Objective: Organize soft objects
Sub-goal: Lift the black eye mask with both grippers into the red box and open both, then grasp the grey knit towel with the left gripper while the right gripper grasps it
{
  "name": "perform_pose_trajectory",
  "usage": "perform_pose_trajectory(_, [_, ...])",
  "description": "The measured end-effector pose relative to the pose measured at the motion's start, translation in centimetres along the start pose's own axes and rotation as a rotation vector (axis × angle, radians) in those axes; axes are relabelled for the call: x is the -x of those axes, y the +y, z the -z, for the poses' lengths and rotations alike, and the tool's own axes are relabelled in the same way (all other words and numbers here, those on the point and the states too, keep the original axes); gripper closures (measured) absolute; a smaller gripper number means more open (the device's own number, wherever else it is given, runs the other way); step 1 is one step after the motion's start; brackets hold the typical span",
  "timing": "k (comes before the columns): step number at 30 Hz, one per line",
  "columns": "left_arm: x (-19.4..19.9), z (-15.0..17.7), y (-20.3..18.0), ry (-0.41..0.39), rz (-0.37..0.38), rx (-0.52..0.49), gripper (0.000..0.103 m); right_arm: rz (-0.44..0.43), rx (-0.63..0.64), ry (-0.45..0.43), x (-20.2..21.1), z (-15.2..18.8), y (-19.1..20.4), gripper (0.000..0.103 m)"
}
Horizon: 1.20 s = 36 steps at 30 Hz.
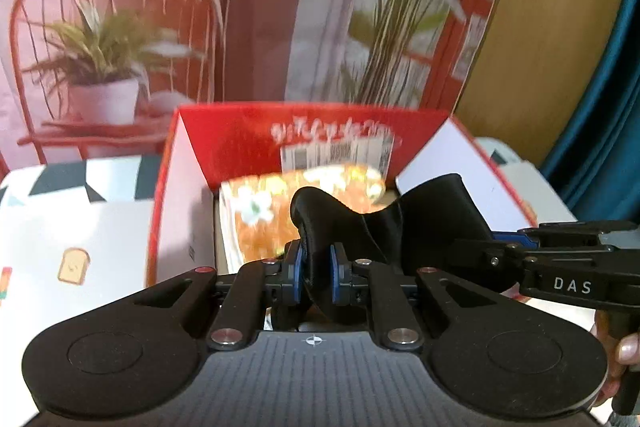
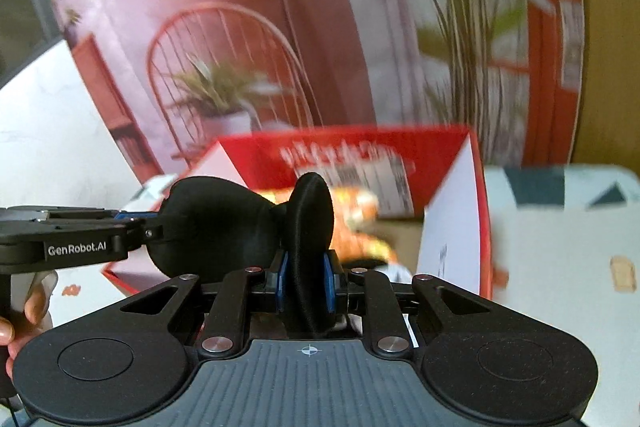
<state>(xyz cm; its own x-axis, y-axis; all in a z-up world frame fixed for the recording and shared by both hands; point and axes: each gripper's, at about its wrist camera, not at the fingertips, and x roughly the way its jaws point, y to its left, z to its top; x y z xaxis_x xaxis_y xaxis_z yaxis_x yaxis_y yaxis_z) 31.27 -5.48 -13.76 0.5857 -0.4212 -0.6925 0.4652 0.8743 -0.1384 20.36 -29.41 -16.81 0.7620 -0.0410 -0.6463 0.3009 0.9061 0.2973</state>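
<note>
A black padded eye mask [image 1: 384, 223] hangs between both grippers above an open red box [image 1: 320, 135]. My left gripper [image 1: 316, 275] is shut on the mask's left end. My right gripper [image 1: 500, 247] comes in from the right and is shut on its other end. In the right wrist view the right gripper [image 2: 306, 279] clamps one lobe of the mask [image 2: 216, 223] and the left gripper [image 2: 140, 227] holds the other lobe. An orange flowered cloth [image 1: 280, 215] lies inside the box, partly hidden by the mask; it also shows in the right wrist view [image 2: 360, 223].
The red box [image 2: 452, 211] has upright white-lined flaps. It stands on a white table cover [image 1: 80, 227] with dark triangles and a toast print. A backdrop [image 1: 120, 27] with a chair and plants stands behind. A blue curtain [image 1: 608, 87] is at the right.
</note>
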Motion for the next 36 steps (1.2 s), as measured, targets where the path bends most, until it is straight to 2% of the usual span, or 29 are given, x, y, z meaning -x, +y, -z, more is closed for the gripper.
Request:
perform_pose_trajectory(6, [-1.5, -0.1, 0.1, 0.042, -0.006, -0.025, 0.088, 0.002, -0.039, 0.057, -2.0, 0.8, -0.7, 0.086])
perform_pose_trajectory(18, [-2.3, -0.1, -0.1, 0.064, -0.027, -0.035, 0.088, 0.015, -0.087, 0.080, -2.5, 0.9, -1.3, 0.085])
perform_pose_trajectory(21, [-2.1, -0.1, -0.1, 0.055, -0.042, -0.042, 0.080, 0.039, -0.077, 0.071, -2.2, 0.8, -1.3, 0.079])
perform_pose_trajectory(23, [-1.5, -0.2, -0.1, 0.040, -0.055, -0.053, 0.056, 0.069, -0.057, 0.054, -1.7, 0.7, -1.1, 0.070])
perform_pose_trajectory(25, [-0.5, -0.2, 0.0, 0.005, -0.060, -0.058, 0.047, 0.104, -0.025, 0.026, -1.1, 0.6, -0.8, 0.066])
perform_pose_trajectory(28, [1.7, -0.3, 0.4, -0.048, -0.070, -0.062, 0.036, 0.172, 0.040, -0.035, 0.4, 0.5, -0.2, 0.047])
perform_pose_trajectory(29, [2.7, -0.2, 0.6, -0.071, -0.075, -0.059, 0.032, 0.184, 0.062, -0.062, 1.0, 0.6, 0.1, 0.048])
perform_pose_trajectory(32, [5.8, 0.7, 1.3, -0.126, -0.074, -0.036, 0.030, 0.177, 0.096, -0.113, 2.7, 0.9, 0.5, 0.047])
perform_pose_trajectory(36, [9.1, 3.6, 2.7, -0.153, -0.085, 0.036, 0.029, 0.125, 0.131, -0.196, 5.7, 2.4, 1.1, 0.045])
